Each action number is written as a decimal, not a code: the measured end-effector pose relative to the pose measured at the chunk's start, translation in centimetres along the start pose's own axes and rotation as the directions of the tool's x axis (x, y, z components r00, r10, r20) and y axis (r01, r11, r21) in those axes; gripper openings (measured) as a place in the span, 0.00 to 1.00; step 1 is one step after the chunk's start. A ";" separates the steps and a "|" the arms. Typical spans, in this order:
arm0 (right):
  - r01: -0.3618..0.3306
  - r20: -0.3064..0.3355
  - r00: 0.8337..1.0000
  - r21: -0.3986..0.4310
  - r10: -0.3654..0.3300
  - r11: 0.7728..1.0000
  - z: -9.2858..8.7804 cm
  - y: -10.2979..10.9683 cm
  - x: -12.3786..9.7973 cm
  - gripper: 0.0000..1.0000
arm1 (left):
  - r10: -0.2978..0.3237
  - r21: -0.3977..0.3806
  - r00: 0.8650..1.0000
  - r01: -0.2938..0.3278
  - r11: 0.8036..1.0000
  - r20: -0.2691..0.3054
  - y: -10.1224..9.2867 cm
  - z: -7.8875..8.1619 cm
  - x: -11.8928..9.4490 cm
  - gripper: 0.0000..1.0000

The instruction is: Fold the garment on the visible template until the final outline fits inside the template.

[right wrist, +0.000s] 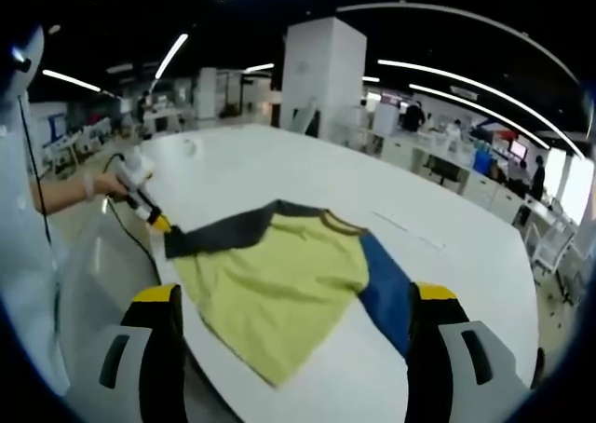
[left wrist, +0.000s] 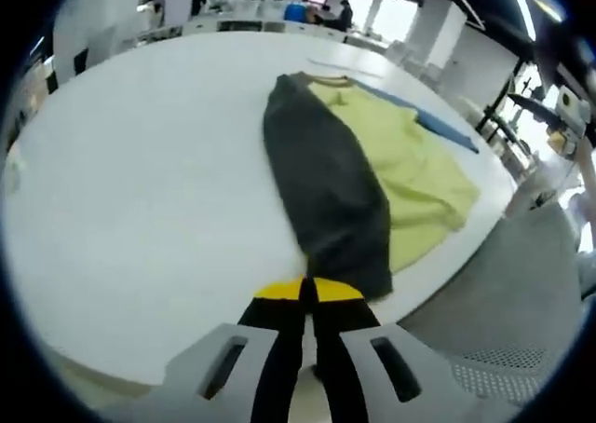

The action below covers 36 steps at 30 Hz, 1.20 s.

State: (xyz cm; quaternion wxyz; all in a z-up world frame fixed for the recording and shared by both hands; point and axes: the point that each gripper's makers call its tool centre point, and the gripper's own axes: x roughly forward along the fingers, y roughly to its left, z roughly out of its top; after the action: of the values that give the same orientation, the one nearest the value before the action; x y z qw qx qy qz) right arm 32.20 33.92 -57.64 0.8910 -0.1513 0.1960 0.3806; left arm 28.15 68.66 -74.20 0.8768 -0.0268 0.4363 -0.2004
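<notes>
A yellow-green shirt (left wrist: 410, 162) lies spread near the edge of a white table (left wrist: 140, 181). Its long dark grey sleeve (left wrist: 326, 181) runs from the collar to my left gripper (left wrist: 309, 291), which is shut on the sleeve's end at the table's rim. In the right gripper view the same shirt (right wrist: 279, 283) lies flat, with the dark sleeve (right wrist: 223, 232) stretched left to the left gripper (right wrist: 160, 225), held by a hand. A blue part (right wrist: 386, 293) borders the shirt's right side; I cannot tell whether it is sleeve or sheet. My right gripper (right wrist: 296, 297) is open wide above the near hem.
A grey mesh chair (left wrist: 503, 302) stands past the table edge. The person's arm (right wrist: 65, 192) and a cable are at the left. The white table (right wrist: 307, 176) stretches far beyond the shirt. Office desks and people are behind (right wrist: 447, 157).
</notes>
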 end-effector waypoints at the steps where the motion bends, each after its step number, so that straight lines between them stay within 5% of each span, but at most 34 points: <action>1: 0.000 0.000 1.000 0.000 0.000 1.000 0.0 0.0 0.0 1.00 | 0.004 0.001 1.000 -0.004 1.000 0.000 0.3 0.1 0.0 0.00; 18: 0.008 -0.002 1.000 -0.005 -0.008 1.000 0.1 0.0 -0.3 1.00 | 0.076 0.039 0.997 -0.077 0.996 0.022 3.7 2.5 -1.3 0.00; 36: 0.024 -0.017 1.000 -0.006 -0.024 1.000 -0.1 0.1 -0.8 0.99 | 0.157 0.017 0.987 -0.157 0.987 -0.012 8.1 1.2 -1.4 0.00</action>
State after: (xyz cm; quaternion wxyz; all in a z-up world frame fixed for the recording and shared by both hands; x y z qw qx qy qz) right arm 31.63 33.46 -57.36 0.8934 -0.1595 0.2004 0.3691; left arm 31.03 76.49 -74.22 0.8872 0.0162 0.4411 -0.1343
